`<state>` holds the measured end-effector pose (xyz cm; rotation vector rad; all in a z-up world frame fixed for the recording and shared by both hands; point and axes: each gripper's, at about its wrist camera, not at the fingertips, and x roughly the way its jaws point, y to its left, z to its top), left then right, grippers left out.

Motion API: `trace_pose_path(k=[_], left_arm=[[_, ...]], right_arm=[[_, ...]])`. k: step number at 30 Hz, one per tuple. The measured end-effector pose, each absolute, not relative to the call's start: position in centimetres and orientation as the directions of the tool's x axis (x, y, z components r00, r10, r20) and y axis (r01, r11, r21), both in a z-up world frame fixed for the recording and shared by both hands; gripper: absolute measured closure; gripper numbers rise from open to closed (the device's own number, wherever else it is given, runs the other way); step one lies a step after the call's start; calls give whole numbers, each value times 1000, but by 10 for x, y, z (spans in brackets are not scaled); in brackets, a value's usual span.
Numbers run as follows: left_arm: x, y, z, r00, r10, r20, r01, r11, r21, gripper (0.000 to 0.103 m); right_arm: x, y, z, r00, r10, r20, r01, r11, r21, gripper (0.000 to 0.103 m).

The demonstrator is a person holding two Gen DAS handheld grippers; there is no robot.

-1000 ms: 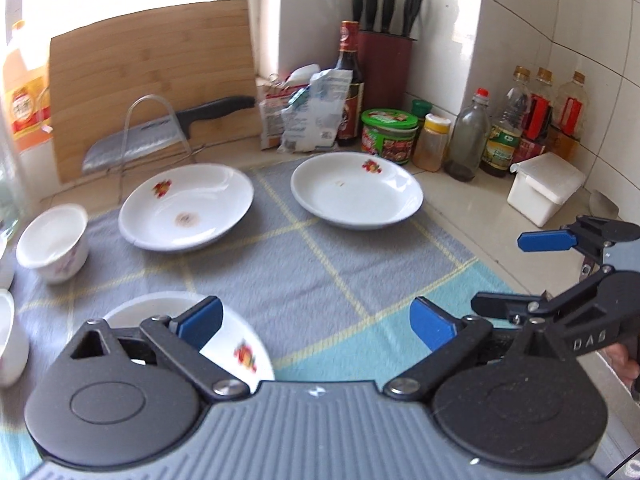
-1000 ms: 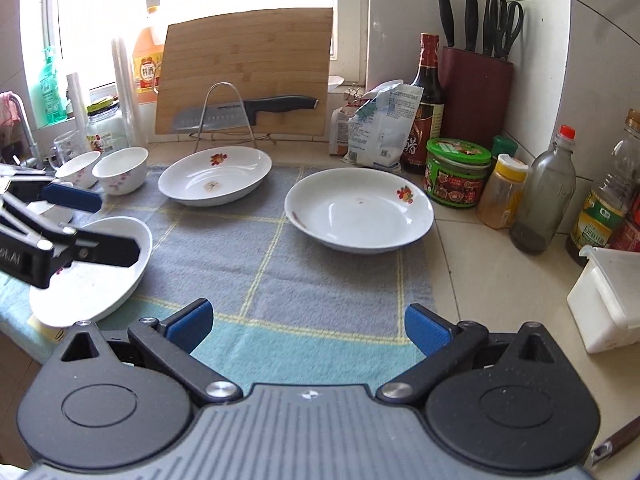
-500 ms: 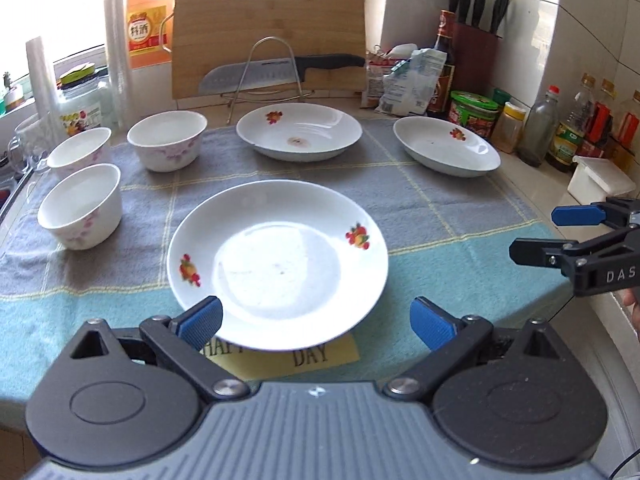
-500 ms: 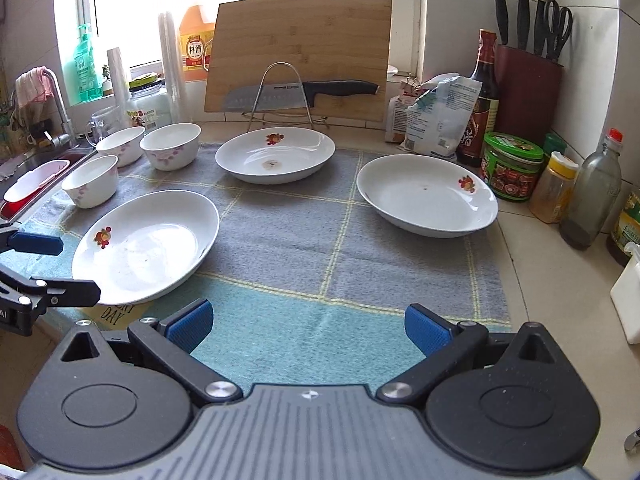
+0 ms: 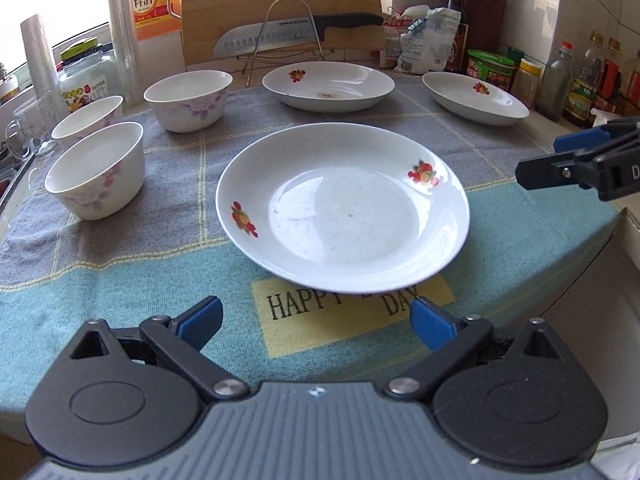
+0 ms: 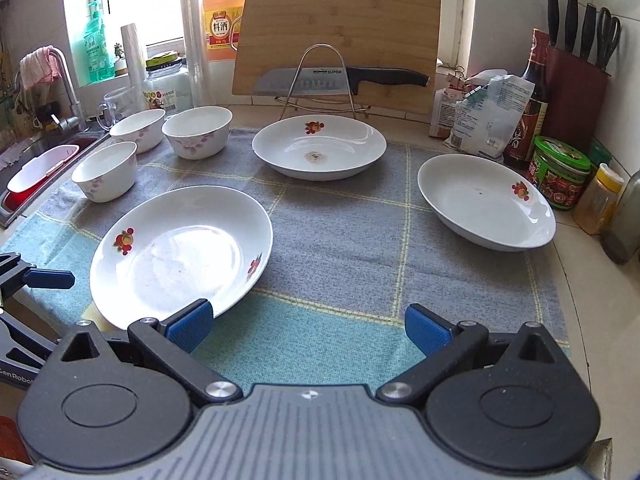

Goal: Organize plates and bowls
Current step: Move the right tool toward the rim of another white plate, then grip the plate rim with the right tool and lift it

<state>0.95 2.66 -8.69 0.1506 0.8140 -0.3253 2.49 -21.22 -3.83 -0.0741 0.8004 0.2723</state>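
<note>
Cloth: my grey and teal checked towel (image 5: 120, 288), printed "HAPPY DAY".
Plates: 3 round white fruit-print plates; nearest (image 5: 344, 216) sits ahead of my left gripper (image 5: 316, 320), no long axis.
Bowls: 3 white floral bowls (image 6: 106, 170), upright, far left.
Fingers: left spread apart, empty; right gripper (image 6: 308, 330) spread apart, empty.
Writing: knife (image 6: 340, 78) reads "SUPOR".

Daylight poured in from the overexposed window (image 6: 160, 0) behind the surface (image 6: 360, 240), left soft glare on the near plate (image 5: 344, 216), kept both views bright and sharp, and the fisheye lens bent and darkened the frame edges.
</note>
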Motion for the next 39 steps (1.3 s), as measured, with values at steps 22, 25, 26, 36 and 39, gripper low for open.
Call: trace_pose_path(k=[22, 25, 26, 36, 39], left_arm=[[46, 35, -105, 590, -389, -707, 562, 827, 14, 0], [45, 37, -106, 591, -406, -697, 578, 816, 15, 0], [45, 37, -106, 591, -410, -695, 582, 813, 15, 0], [41, 41, -109, 608, -446, -656, 601, 799, 14, 0], [38, 43, -111, 619, -458, -638, 604, 797, 14, 0]], right_arm=[[50, -163, -38, 629, 131, -766, -247, 968, -36, 0], [59, -160, -43, 598, 170, -784, -283, 959, -8, 0], [62, -159, -46, 587, 182, -789, -297, 955, -1, 0], [101, -149, -69, 485, 291, -825, -409, 909, 81, 0], [111, -146, -73, 451, 323, -832, -440, 891, 108, 0]])
